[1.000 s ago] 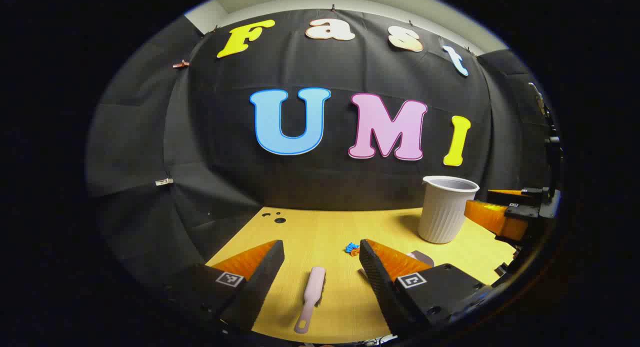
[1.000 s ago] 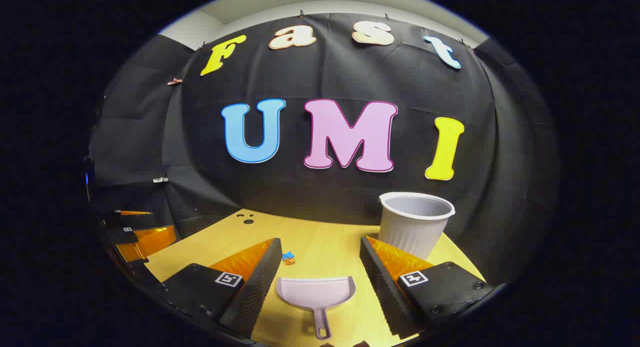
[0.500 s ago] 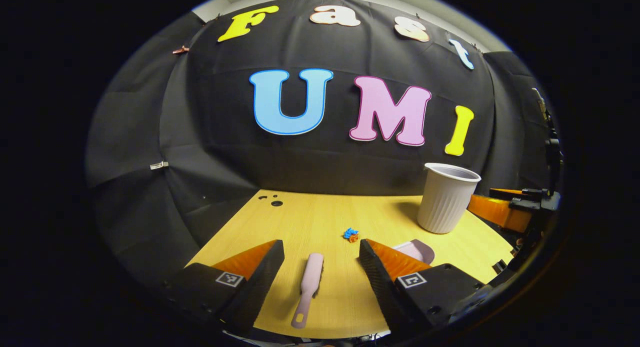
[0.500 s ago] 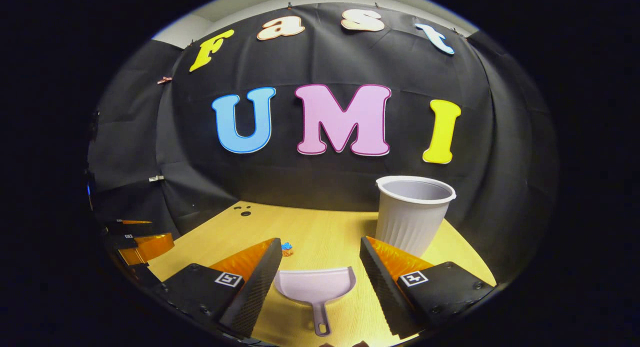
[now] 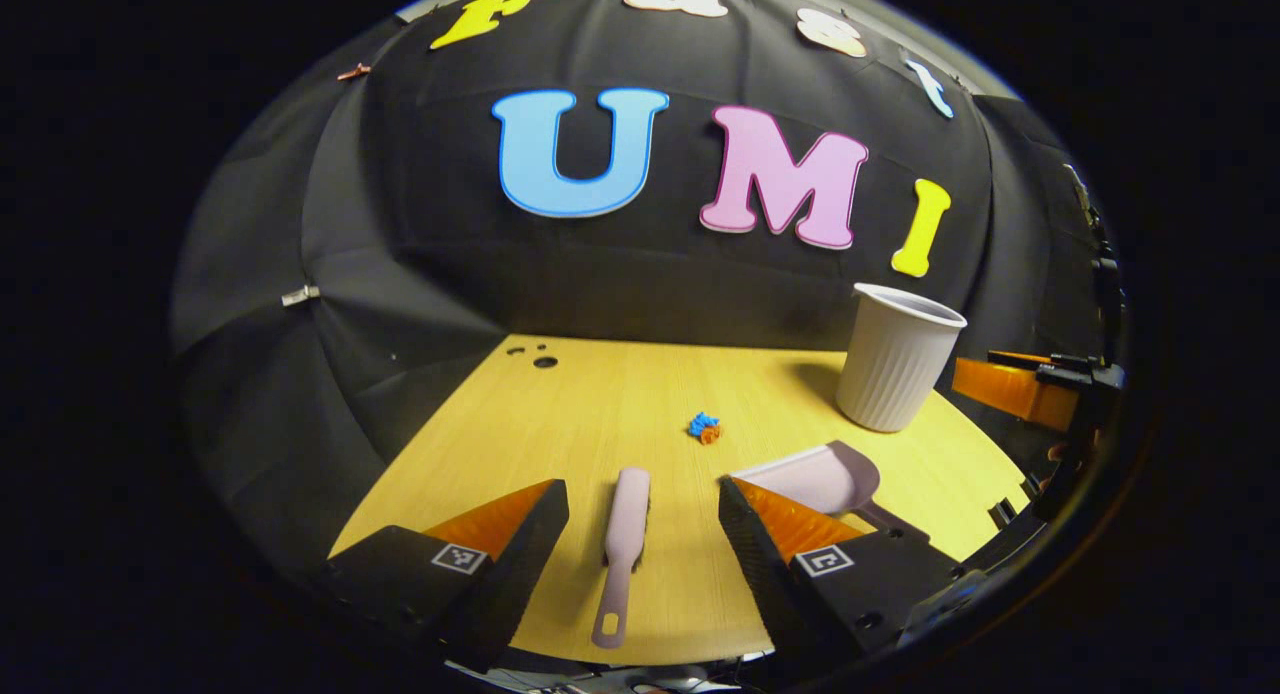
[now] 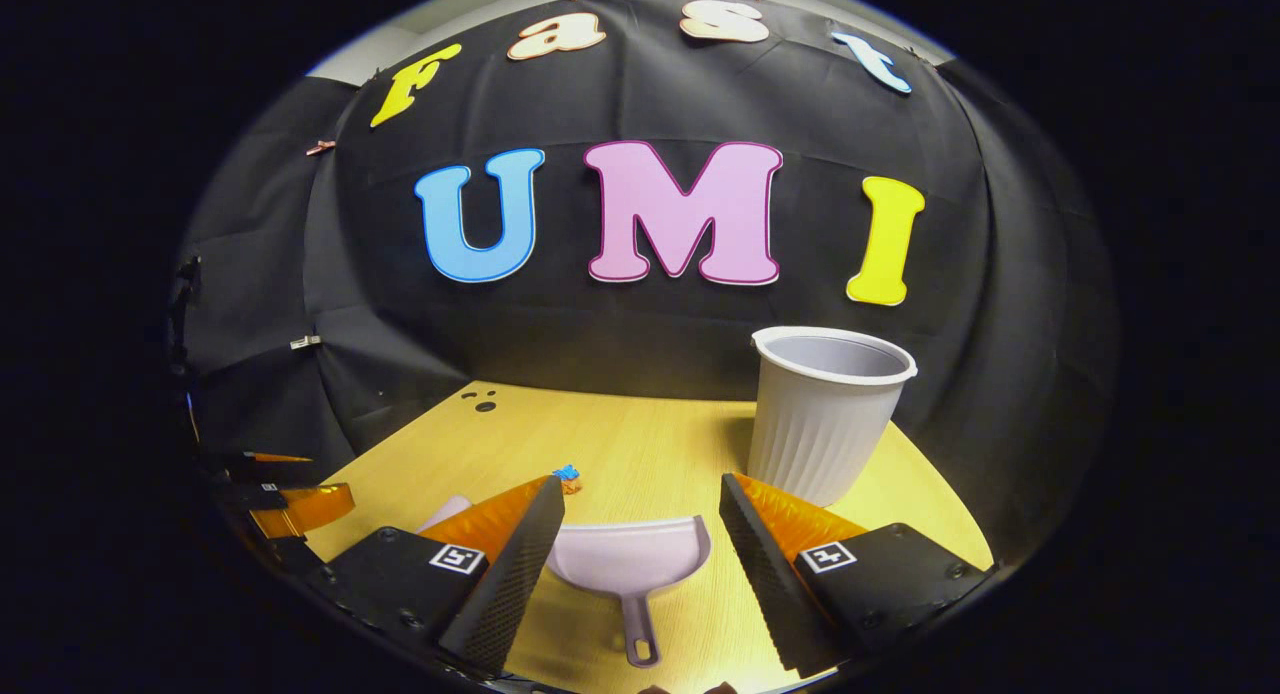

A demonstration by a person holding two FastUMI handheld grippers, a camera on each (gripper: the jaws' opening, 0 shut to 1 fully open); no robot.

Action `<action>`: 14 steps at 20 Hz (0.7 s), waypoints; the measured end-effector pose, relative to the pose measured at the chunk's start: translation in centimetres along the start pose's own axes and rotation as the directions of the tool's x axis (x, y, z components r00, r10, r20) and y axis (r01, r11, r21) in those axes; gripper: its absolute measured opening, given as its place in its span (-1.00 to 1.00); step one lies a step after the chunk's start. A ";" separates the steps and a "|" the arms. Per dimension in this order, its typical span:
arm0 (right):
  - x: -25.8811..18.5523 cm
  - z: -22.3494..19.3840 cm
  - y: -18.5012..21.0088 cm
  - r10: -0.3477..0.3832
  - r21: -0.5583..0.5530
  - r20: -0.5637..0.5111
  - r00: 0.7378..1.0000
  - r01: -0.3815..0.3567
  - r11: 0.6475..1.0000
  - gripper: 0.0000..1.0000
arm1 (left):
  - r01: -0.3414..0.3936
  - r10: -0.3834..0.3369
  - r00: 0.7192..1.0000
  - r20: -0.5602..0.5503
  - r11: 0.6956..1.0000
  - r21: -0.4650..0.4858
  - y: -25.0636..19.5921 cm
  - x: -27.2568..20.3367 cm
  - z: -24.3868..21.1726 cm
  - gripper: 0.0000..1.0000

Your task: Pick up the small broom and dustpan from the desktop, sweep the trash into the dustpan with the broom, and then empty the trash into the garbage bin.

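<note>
Pick-up step. Both tongs gape, empty. Broom [image 5: 624, 534] lies on tabletop [image 5: 600, 404] between your left tongs [image 5: 643, 534]; dustpan [image 6: 630, 564] between your right tongs [image 6: 643, 539]. Next: lower onto each handle, then clamp.

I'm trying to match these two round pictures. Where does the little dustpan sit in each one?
Left gripper view: dustpan lower right, behind that gripper's right-hand finger.
Right gripper view: dustpan bottom centre, between the open fingers.
Shared landmark: the ribbed bin, beyond it.
</note>
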State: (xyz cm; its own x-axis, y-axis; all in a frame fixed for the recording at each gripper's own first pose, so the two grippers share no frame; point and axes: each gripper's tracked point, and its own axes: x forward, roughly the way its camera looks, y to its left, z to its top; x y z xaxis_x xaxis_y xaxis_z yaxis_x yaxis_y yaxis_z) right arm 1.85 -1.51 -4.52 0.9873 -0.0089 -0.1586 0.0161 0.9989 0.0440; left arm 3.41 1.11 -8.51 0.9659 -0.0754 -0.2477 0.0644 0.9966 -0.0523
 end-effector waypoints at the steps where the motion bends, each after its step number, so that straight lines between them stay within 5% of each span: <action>1: 0.2 -0.4 0.1 0.005 -0.002 -0.016 1.000 -0.005 1.000 0.96 | 0.005 -0.006 1.000 -0.025 1.000 -0.006 -0.1 0.5 -0.7 0.92; 7: 0.7 -3.4 -0.3 0.020 -0.041 -0.100 0.995 -0.024 0.999 0.96 | -0.017 0.015 0.977 -0.211 1.000 -0.011 0.9 4.4 -5.7 0.92; 14: -0.4 -6.3 -3.2 -0.036 -0.034 -0.174 0.984 0.030 0.999 0.96 | -0.005 0.019 0.896 -0.443 0.999 0.032 2.1 9.4 -11.5 0.92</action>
State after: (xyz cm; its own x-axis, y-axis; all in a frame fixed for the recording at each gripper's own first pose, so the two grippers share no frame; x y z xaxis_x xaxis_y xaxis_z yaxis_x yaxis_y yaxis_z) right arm 0.40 -4.40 -10.79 0.9434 -0.0366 -0.3297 0.0407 0.9992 0.0055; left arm 9.74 2.06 -22.05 0.7559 -0.0640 -0.6516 0.0675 0.9975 -0.0197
